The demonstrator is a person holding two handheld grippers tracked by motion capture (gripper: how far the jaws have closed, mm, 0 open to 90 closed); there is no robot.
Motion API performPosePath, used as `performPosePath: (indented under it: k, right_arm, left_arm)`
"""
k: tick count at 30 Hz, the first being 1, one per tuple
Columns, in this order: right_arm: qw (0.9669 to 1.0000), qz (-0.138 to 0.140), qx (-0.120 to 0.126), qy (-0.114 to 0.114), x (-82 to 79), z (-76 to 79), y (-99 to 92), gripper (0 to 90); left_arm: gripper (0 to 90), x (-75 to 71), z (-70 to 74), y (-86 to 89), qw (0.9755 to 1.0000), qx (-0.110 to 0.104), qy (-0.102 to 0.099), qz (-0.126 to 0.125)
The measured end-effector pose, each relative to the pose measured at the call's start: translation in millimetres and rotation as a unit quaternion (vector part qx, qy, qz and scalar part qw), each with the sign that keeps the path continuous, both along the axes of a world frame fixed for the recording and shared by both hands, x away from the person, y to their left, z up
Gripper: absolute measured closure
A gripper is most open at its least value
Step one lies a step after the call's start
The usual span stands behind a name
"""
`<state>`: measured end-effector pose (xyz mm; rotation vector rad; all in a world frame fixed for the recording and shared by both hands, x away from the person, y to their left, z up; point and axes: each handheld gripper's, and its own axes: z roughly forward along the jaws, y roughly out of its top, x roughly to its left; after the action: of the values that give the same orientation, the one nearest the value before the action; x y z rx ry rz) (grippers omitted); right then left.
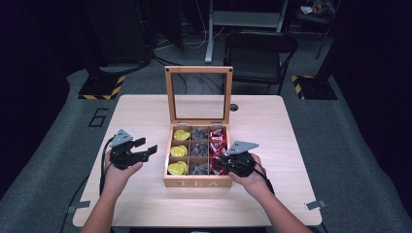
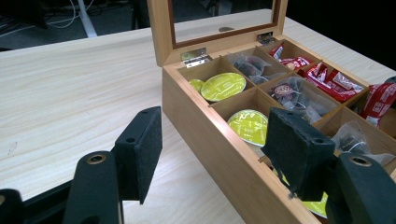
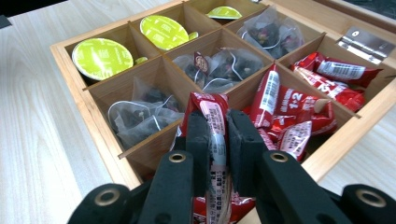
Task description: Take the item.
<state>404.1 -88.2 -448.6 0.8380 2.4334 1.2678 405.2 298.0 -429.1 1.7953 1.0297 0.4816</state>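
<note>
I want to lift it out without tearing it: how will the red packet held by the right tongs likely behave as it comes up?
The red packet looks like thin crinkled foil, so it will probably flop above the right tongs. It seems light for its size. Its glossy skin may slip between the pads, though it sits clamped mid-length, which should help.

Light wood tabletop on grey carpet floor, room dark w/ light mostly on the table. Black chair behind it, white desk frame further back. Yellow/black hazard-striped bases left & right, white "6" on floor.
</note>
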Motion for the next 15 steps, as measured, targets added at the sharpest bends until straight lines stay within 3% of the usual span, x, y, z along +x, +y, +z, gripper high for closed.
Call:
performPosePath:
  k: [15]
  right_arm:
    - [0.9996,-0.004,0.017,-0.022,-0.3,26.1,-9.1,79.7]
  left_arm:
    - [36.8,0.5,-0.1,0.9,1.0,0.001,0.0,0.0]
